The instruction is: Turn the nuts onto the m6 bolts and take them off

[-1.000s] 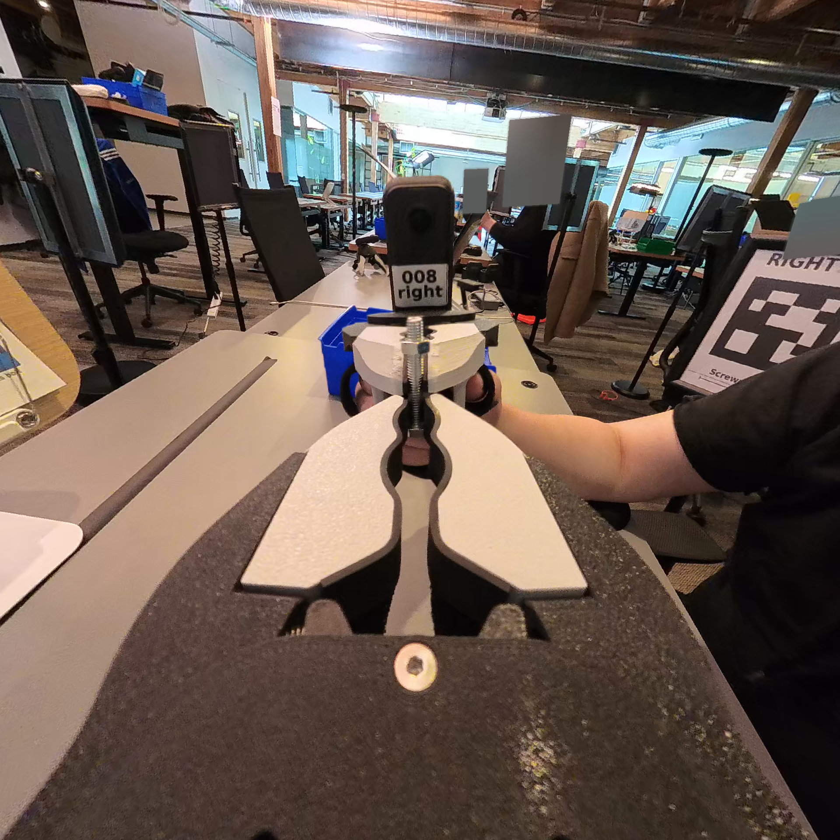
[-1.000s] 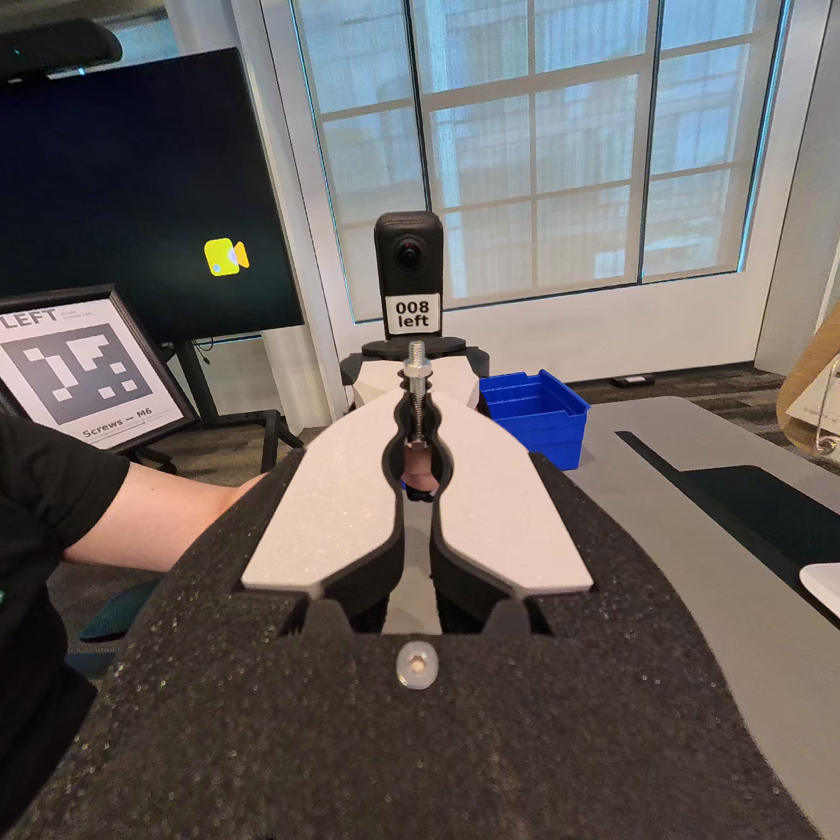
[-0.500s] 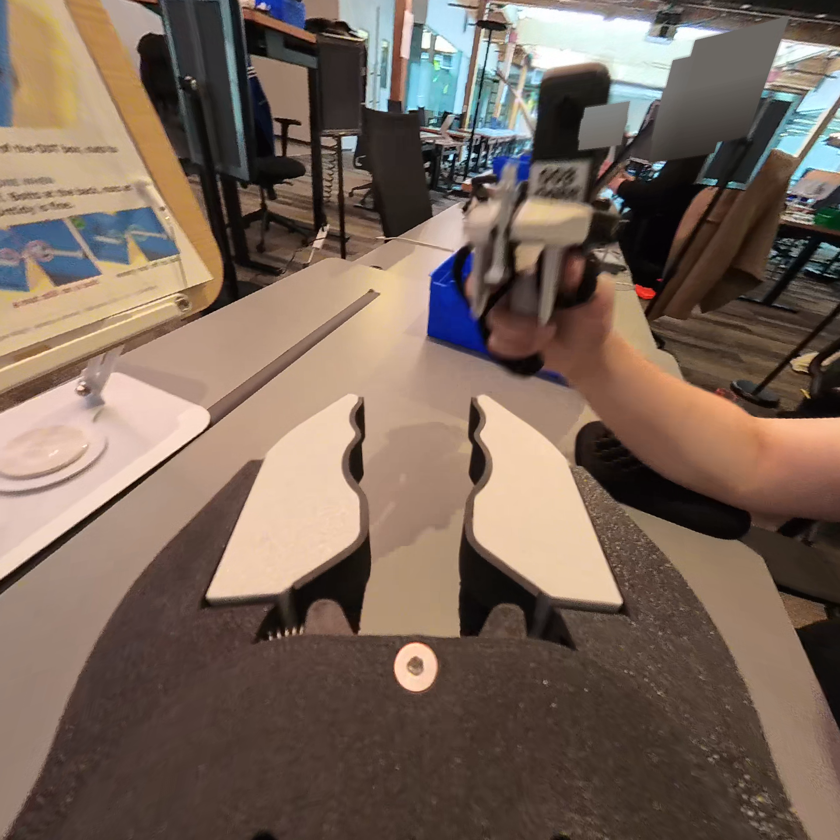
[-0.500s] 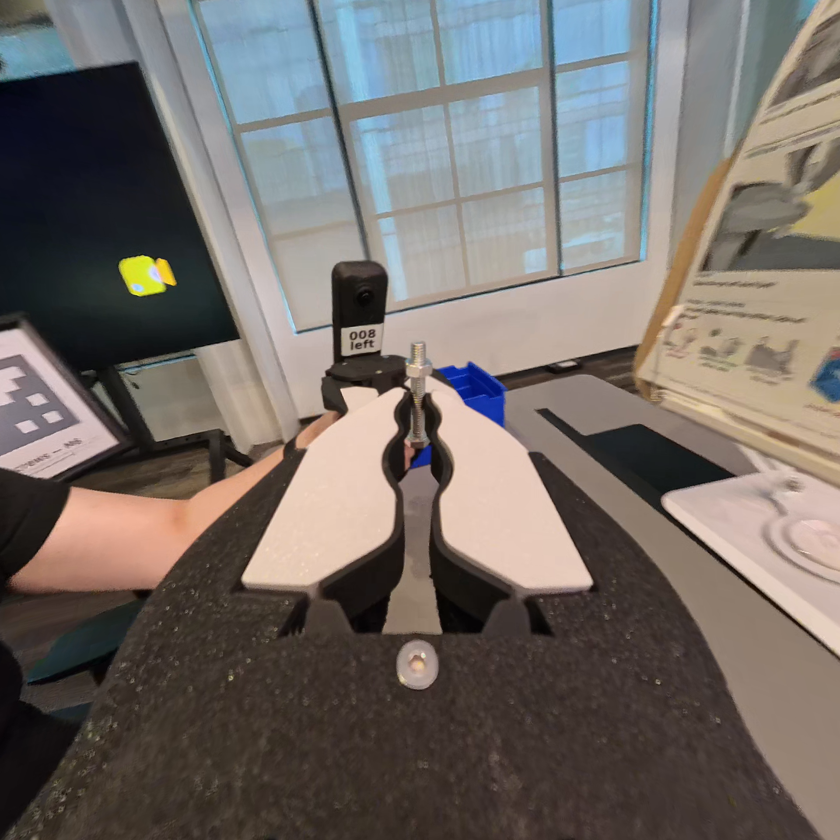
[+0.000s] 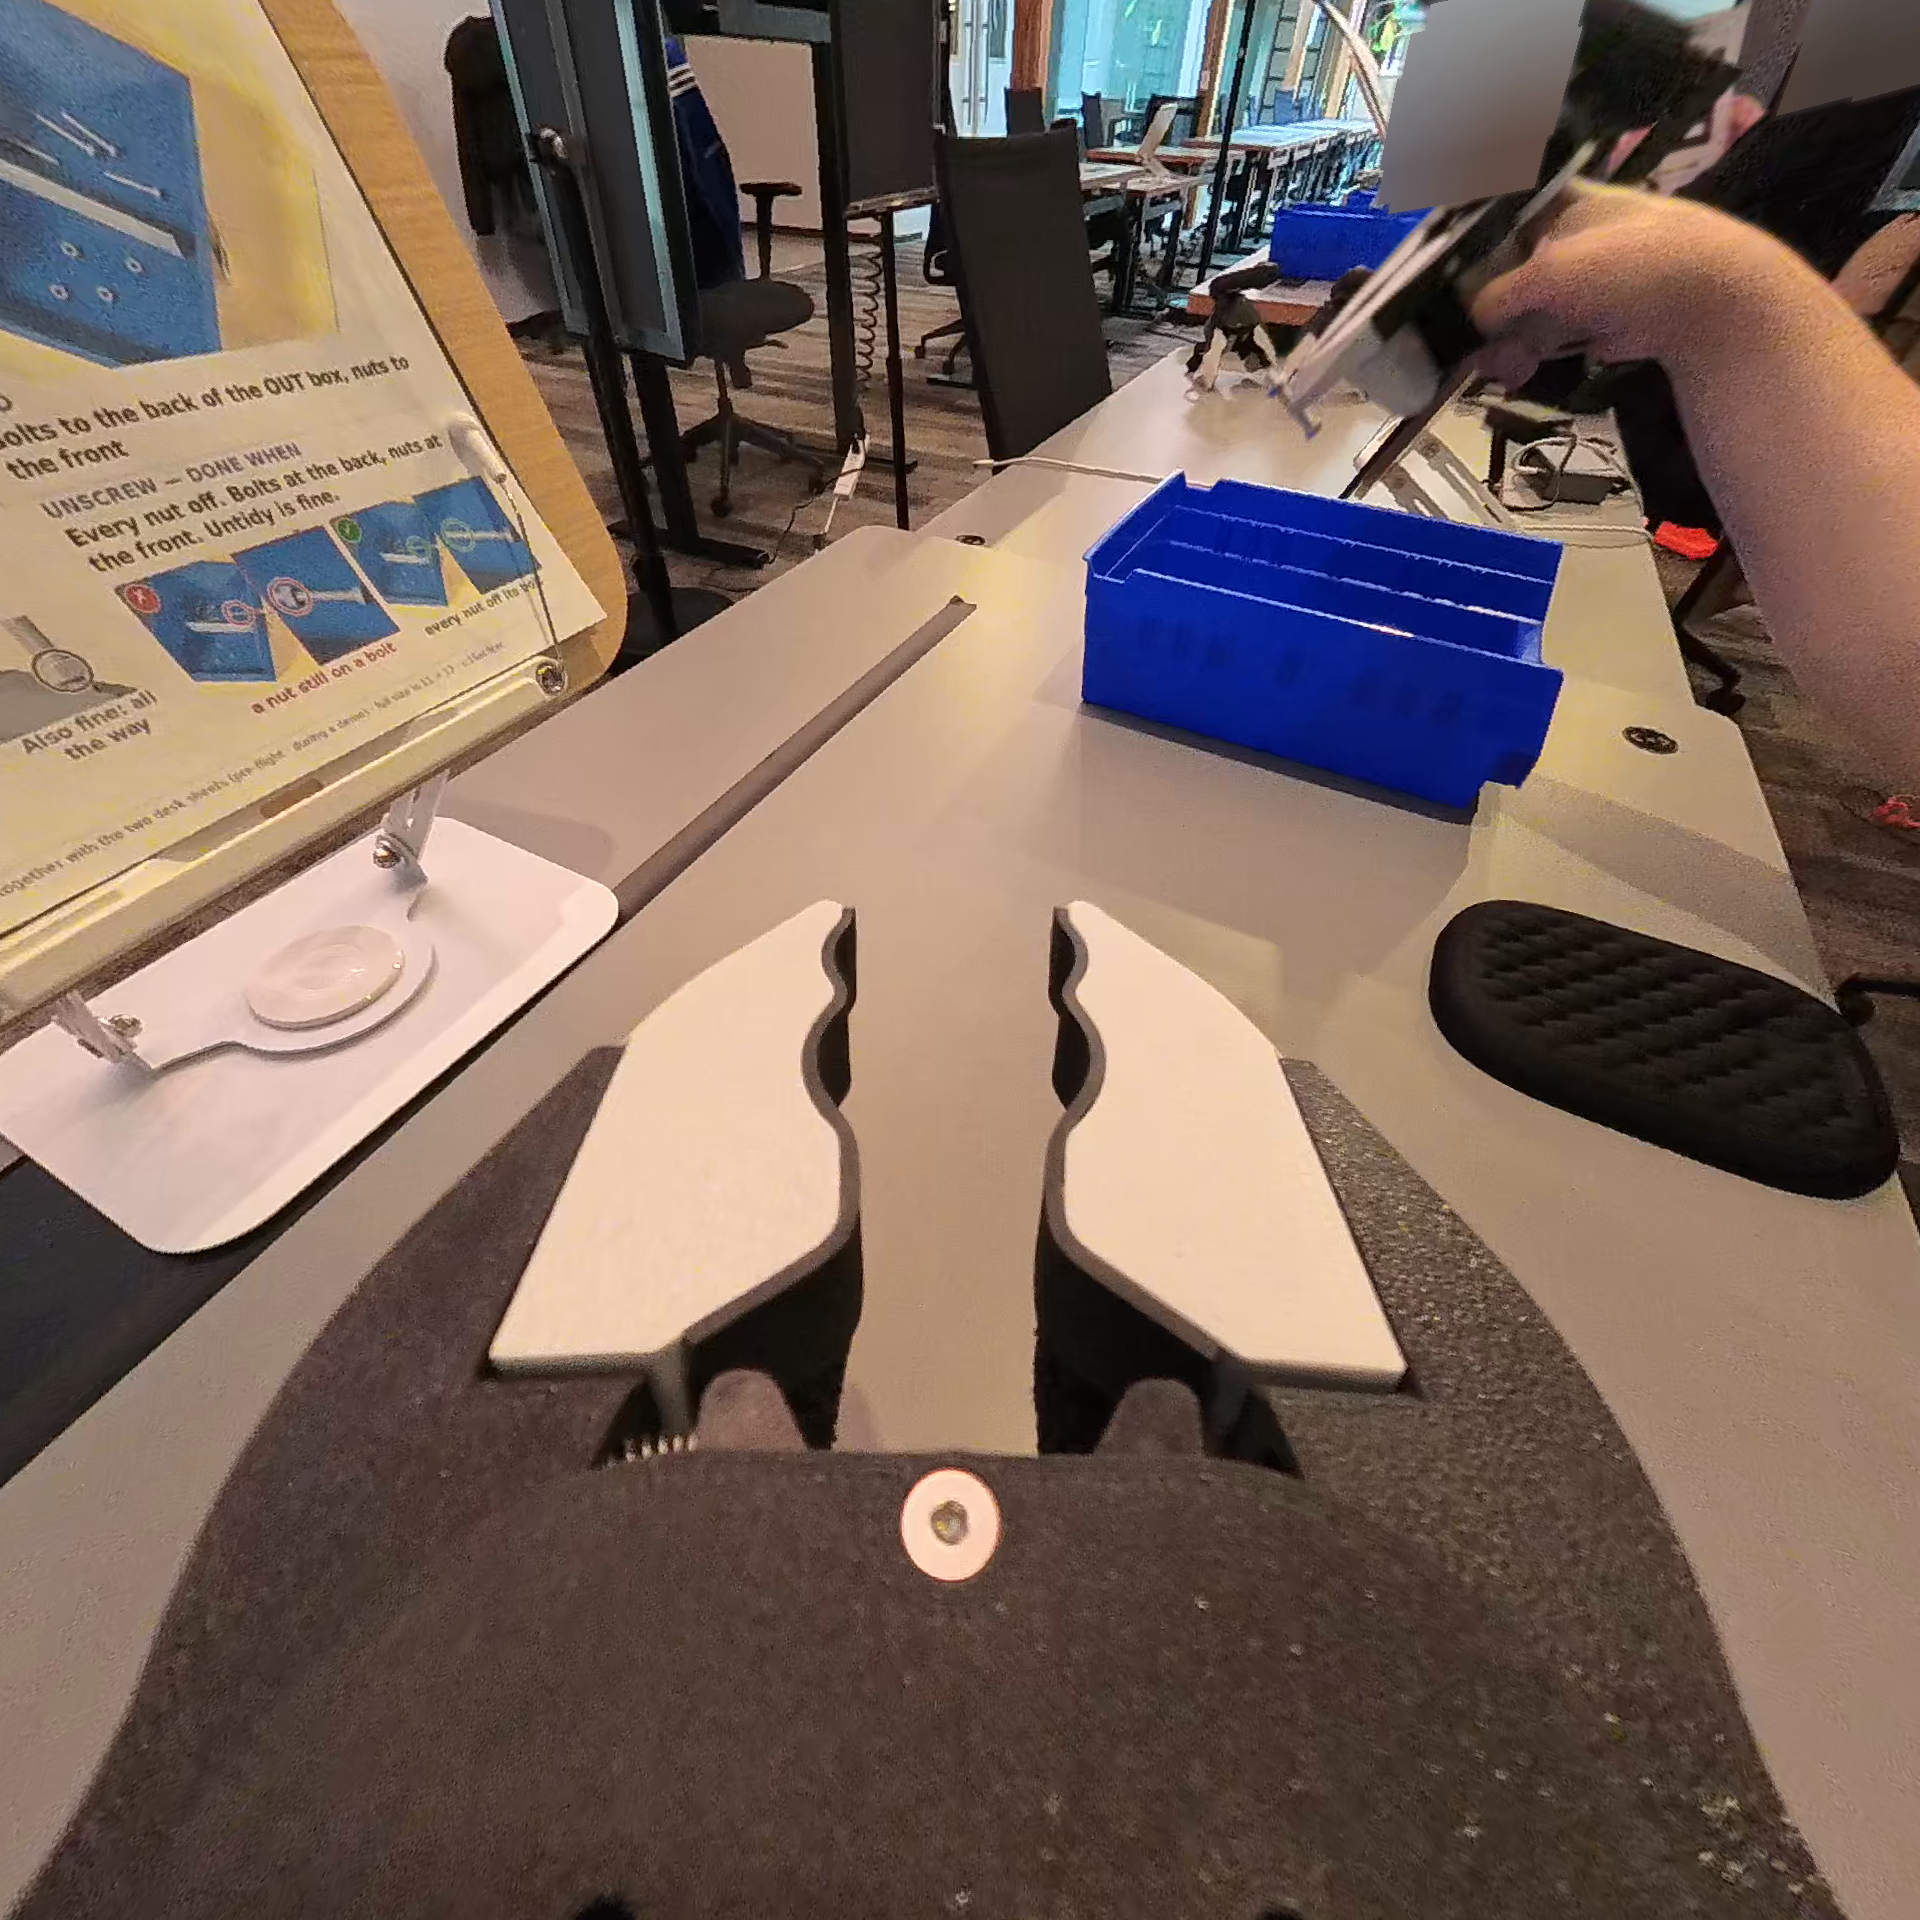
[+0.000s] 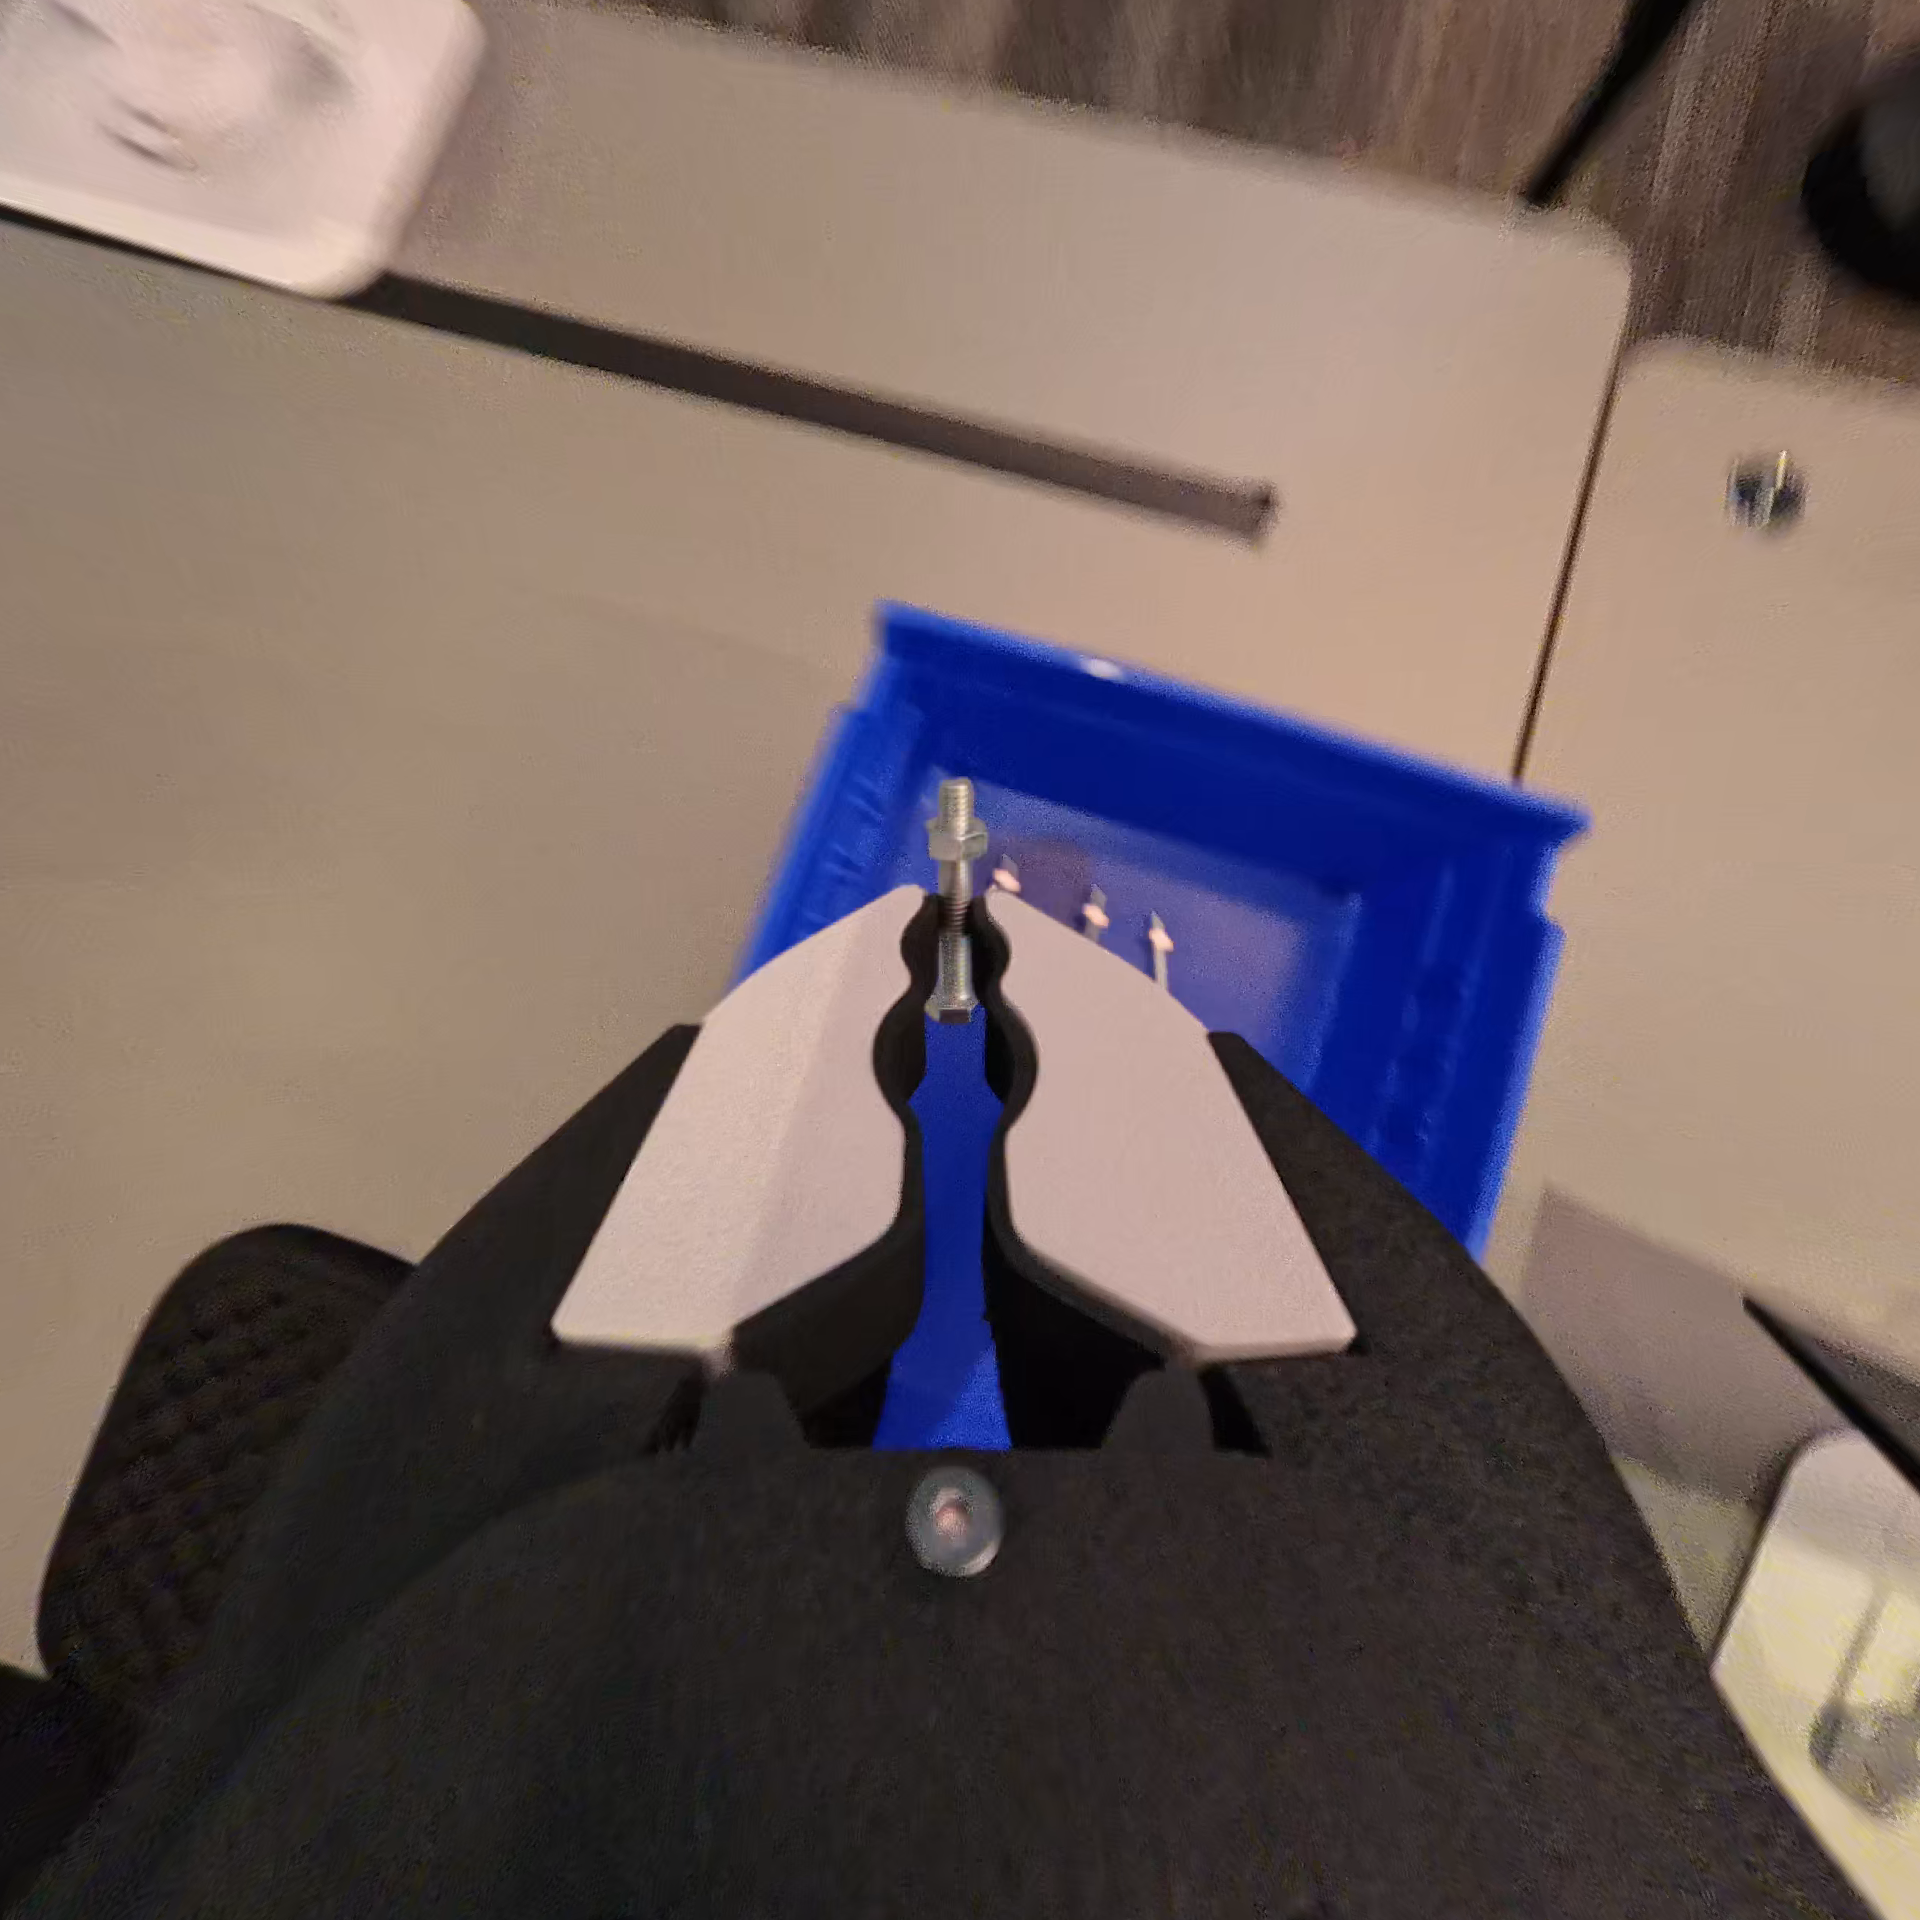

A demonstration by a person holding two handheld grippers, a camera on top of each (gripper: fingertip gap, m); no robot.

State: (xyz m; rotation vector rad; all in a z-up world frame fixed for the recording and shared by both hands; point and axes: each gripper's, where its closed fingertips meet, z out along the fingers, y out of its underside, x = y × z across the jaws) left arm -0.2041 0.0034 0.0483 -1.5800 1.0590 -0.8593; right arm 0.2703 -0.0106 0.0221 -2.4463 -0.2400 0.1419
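Above the blue bin (image 6: 1340, 831), right claw (image 6: 954, 906) clamping nutted bolt (image 6: 954, 883), left claw (image 5: 951, 925) wide, empty

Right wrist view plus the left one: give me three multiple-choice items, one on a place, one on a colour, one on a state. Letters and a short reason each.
1. Where is the right gripper holding the bolt?
A. above the blue bin
B. over the white stand base
C. beside the black mesh pad

2. What colour is the bin on the grey table?
A. red
B. blue
C. green

3. How does the left gripper stand?
A. shut on a nut
B. shut on the bolt
C. open and empty

Answers:
1 A: the right wrist view looks down along the fingers, with the bin's inside right behind the bolt.
2 B: both views show its walls bright blue.
3 C: the left wrist view shows bare table through the wide gap between its fingers.
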